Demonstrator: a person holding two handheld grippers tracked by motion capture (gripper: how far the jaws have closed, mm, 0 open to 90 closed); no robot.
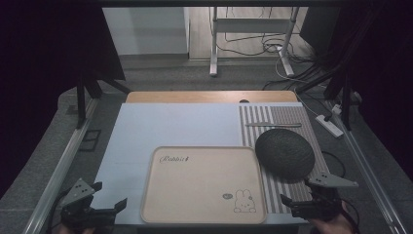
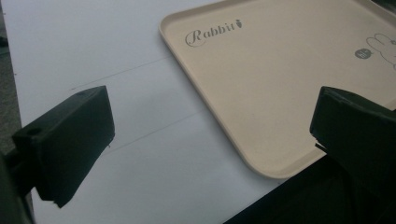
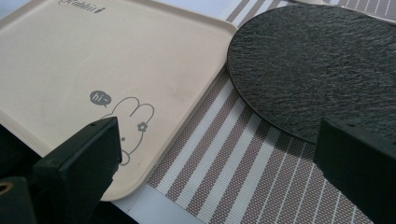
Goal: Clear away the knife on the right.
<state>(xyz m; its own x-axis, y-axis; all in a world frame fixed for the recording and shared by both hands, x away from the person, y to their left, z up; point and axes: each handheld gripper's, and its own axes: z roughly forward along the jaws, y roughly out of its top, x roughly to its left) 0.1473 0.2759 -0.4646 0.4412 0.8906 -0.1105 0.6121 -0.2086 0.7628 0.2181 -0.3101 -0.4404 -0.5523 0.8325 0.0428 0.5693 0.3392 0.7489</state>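
Observation:
A beige tray (image 1: 195,195) with a "Rabbit" print and a bunny drawing lies empty at the front middle of the table. To its right a dark round slate plate (image 1: 284,153) rests on a striped placemat (image 1: 287,117). My left gripper (image 1: 110,196) hovers at the front left corner, open, with nothing between its jaws. In the left gripper view the left gripper (image 2: 210,140) faces the tray's (image 2: 261,84) near left corner. My right gripper (image 1: 298,193) stands open at the front right, just below the plate. In the right gripper view the right gripper (image 3: 219,163) spans the tray's (image 3: 93,56) corner and the plate (image 3: 317,70).
A slim grey utensil (image 1: 272,125) lies across the placemat behind the plate. A white sheet (image 1: 165,126) covers the left and middle of the table. Metal frame rails (image 1: 63,161) run along both sides. Cables and table legs (image 1: 213,44) stand on the floor beyond.

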